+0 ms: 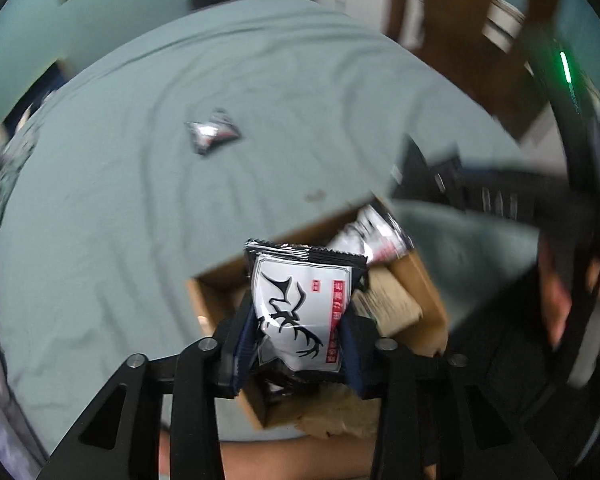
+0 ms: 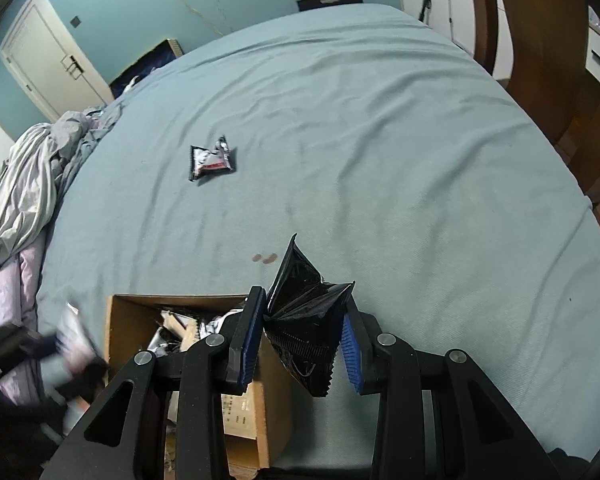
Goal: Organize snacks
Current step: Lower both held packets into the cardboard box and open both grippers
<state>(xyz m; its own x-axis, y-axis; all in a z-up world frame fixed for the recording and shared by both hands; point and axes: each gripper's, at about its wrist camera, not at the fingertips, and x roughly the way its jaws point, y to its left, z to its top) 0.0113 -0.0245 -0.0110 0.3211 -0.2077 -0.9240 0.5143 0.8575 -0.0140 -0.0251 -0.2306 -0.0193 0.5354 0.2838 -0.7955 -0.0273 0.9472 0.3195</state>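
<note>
My left gripper point(image 1: 298, 344) is shut on a white snack packet with a black antler print point(image 1: 300, 312) and holds it above an open cardboard box point(image 1: 420, 276). More packets point(image 1: 372, 236) lie in the box. My right gripper point(image 2: 300, 340) is shut on a crumpled black snack packet point(image 2: 304, 312), just right of the same box point(image 2: 124, 328). One more black and white packet point(image 2: 211, 159) lies alone on the teal bed sheet; it also shows in the left wrist view point(image 1: 212, 133). The left gripper appears blurred at the left edge of the right wrist view point(image 2: 32, 344).
A teal sheet point(image 2: 380, 140) covers the bed. Crumpled grey and lilac bedding point(image 2: 24, 184) is piled at the left edge. A white door point(image 2: 48, 64) and wooden furniture point(image 2: 540, 48) stand beyond the bed. A person's face point(image 1: 560, 300) is at the right.
</note>
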